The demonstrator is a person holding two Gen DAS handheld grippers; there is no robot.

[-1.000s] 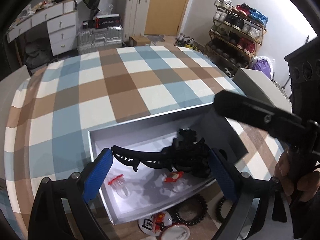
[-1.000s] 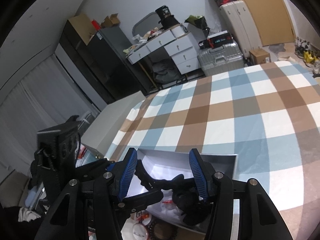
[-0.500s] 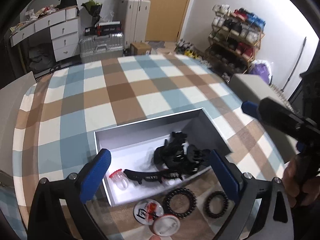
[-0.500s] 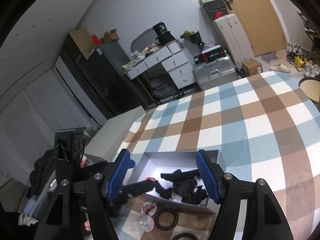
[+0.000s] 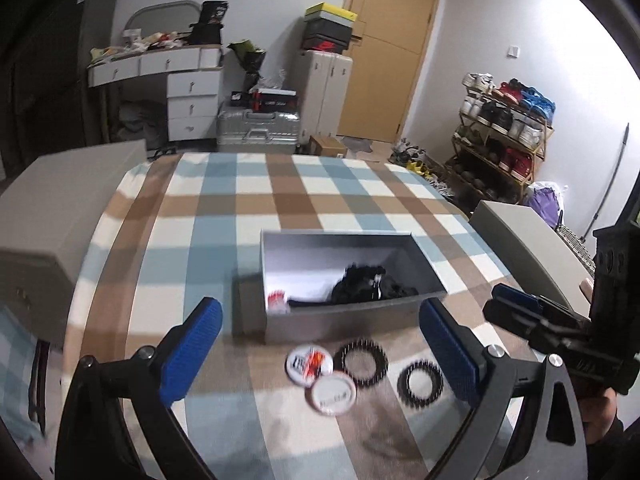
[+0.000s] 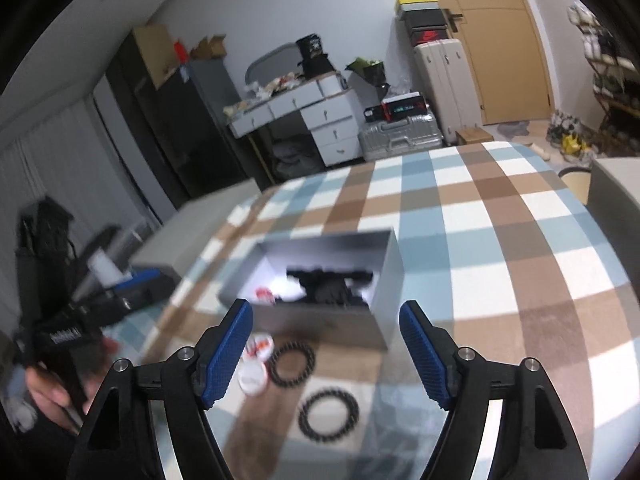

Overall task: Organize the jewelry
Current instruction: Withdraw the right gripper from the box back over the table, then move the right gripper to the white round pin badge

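Both the left gripper (image 5: 320, 354) and the right gripper (image 6: 326, 344) hold their fingers apart and empty above the black bracelets (image 5: 361, 363), which lie just beside the gray box (image 5: 344, 320), ready to pick one up.

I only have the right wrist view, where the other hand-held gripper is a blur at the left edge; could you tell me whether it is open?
Observer: Yes; the left wrist view shows the left hand-held gripper wide open, holding nothing.
Operator: Thank you. The badges beside my right hand-held gripper are blurred; what is on them?
Observer: The printed badge, nearer the grey box, carries red and black marks; the white badge touching it looks nearly plain.
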